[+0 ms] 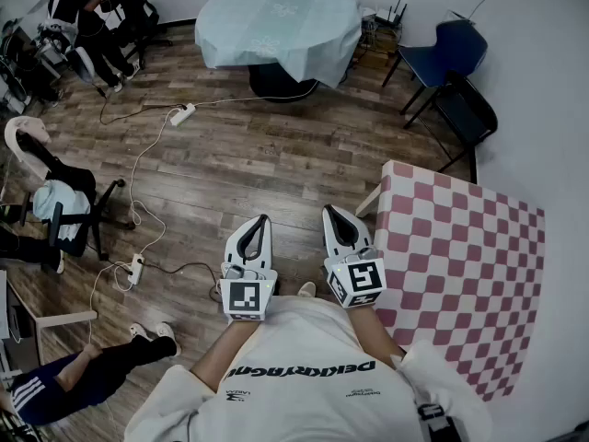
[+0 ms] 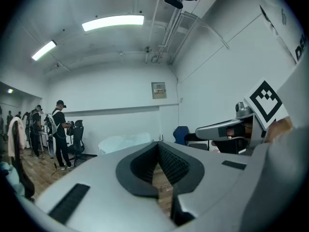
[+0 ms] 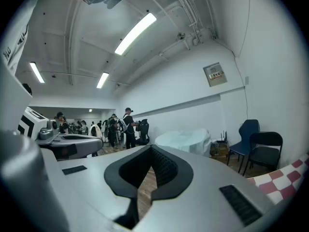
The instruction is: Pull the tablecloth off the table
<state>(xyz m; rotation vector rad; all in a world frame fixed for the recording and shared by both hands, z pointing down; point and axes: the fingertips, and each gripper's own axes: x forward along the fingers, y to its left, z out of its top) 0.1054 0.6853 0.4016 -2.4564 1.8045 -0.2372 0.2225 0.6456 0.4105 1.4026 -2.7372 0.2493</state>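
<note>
The left gripper point(image 1: 263, 219) and right gripper point(image 1: 329, 211) sit side by side, apart, each with its jaws pressed together on nothing. The pink-checked tablecloth point(image 1: 460, 274) covers the worktop point(image 1: 367, 203) just right of the right jaws. A pale-blue-draped table point(image 1: 276, 21) stands well ahead of both.

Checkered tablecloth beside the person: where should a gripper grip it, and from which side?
Probably the edge nearest the right gripper, where the checkered tablecloth seems to fold down over the side. Come in from the wooden floor side; that shut gripper must open first.
</note>
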